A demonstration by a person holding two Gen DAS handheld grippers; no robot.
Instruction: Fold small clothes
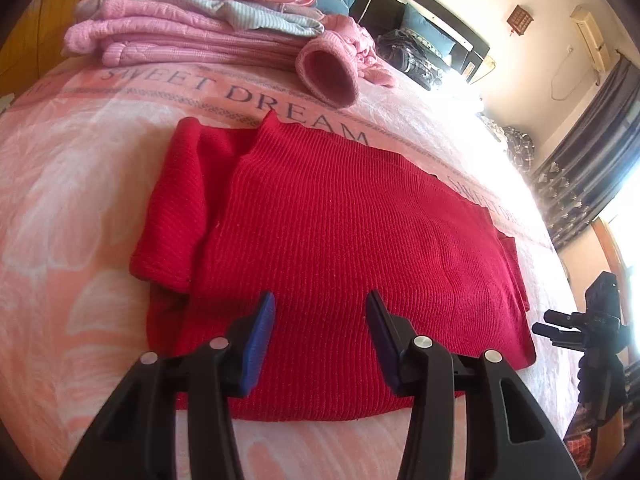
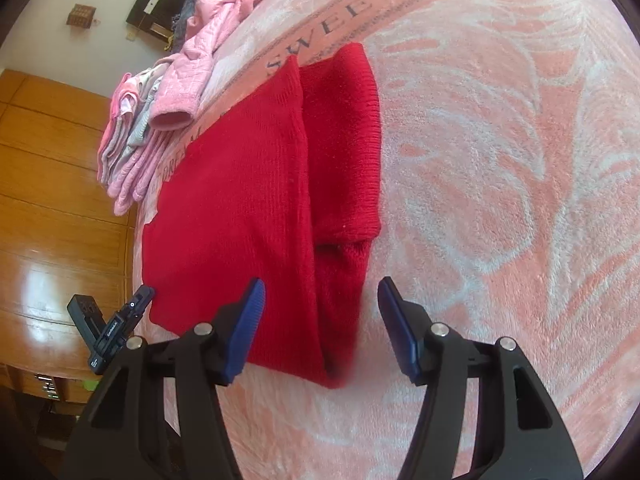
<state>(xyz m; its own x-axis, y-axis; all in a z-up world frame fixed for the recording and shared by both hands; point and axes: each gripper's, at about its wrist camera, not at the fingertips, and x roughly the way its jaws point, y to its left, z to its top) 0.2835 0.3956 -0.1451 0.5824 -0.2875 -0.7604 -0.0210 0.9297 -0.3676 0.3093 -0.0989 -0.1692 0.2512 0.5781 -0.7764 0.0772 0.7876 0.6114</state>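
- Left wrist view: the left gripper (image 1: 320, 300) hangs low over the near edge of a red knit sweater (image 1: 340, 240), its blue-padded fingers (image 1: 262, 328) spread apart and holding nothing.
- The sweater lies flat on a pink blanket (image 1: 80, 184) covering the bed, with one sleeve (image 1: 172, 208) folded in on its left side.
- Beyond the sweater, a stack of folded pink and grey clothes (image 1: 192, 24) sits at the far part of the bed, with a loose pink garment (image 1: 340, 60) beside it, one cuff open toward the camera.
- Right wrist view: the right gripper (image 2: 320, 290) hovers above the sweater's near corner (image 2: 336, 344), fingers (image 2: 252, 324) apart and empty.
- The left finger is over the red knit, the right one over bare blanket (image 2: 500, 160).
- The folded sleeve (image 2: 344, 140) lies along the sweater's right edge here.
- The other gripper's black body (image 2: 108, 328) shows at the left, over the wooden floor (image 2: 52, 208).
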